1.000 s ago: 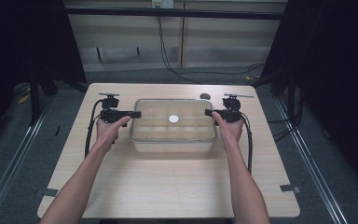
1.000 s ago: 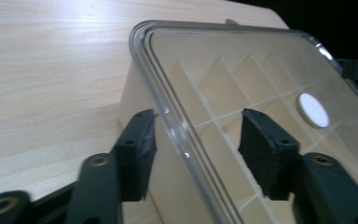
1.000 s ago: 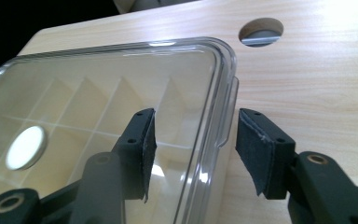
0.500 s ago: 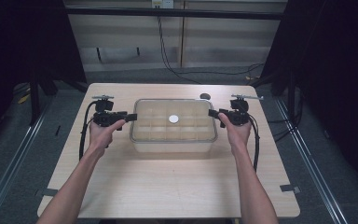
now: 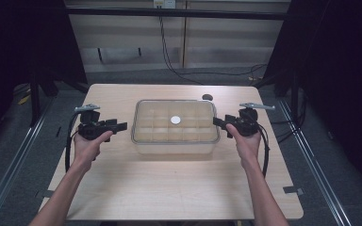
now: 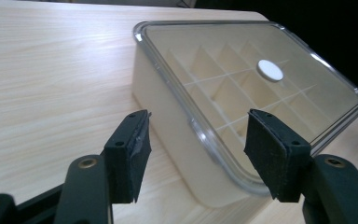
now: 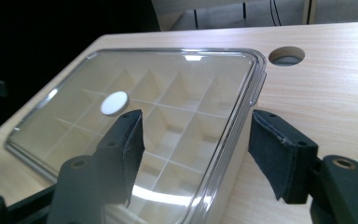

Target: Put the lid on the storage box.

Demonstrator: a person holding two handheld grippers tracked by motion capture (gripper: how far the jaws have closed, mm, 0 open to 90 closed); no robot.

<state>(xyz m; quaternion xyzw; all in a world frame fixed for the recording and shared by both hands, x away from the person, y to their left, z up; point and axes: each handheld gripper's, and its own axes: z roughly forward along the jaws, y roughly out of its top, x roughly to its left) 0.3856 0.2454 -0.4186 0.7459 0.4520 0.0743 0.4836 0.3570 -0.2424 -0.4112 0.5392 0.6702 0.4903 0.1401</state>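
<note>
Now both claws stand off the ends of the clear lidded box (image 5: 175, 126), which sits flat at the centre of the high view, on the far half of the desk (image 5: 169, 188). The left claw (image 5: 121, 126) shows at mid-left of that frame, a clear gap from the box's end, its jaws spread with nothing between them. The right claw (image 5: 216, 122) shows at mid-right, close to the other end wall; whether it touches cannot be told from above, and its jaws too are spread and empty.

In the left gripper view, lower centre, the left claw (image 6: 196, 147) frames the box's (image 6: 242, 93) near corner and lid rim. In the right gripper view, lower centre, the right claw (image 7: 198, 149) straddles the lid's edge.

My reading is that the step in hand is lining up for a two-sided grip on the box or its lid. The next move would call for bringing both claws in level and closing on the rim together, so that the box does not skew.

Inside lies a grid of compartments, and a small white disc (image 5: 175, 120) shows at the lid's centre. A round cable hole (image 5: 207, 97) sits in the desk just beyond the box's upper-right corner, clear of both approaches. Nothing stands in the way.
</note>
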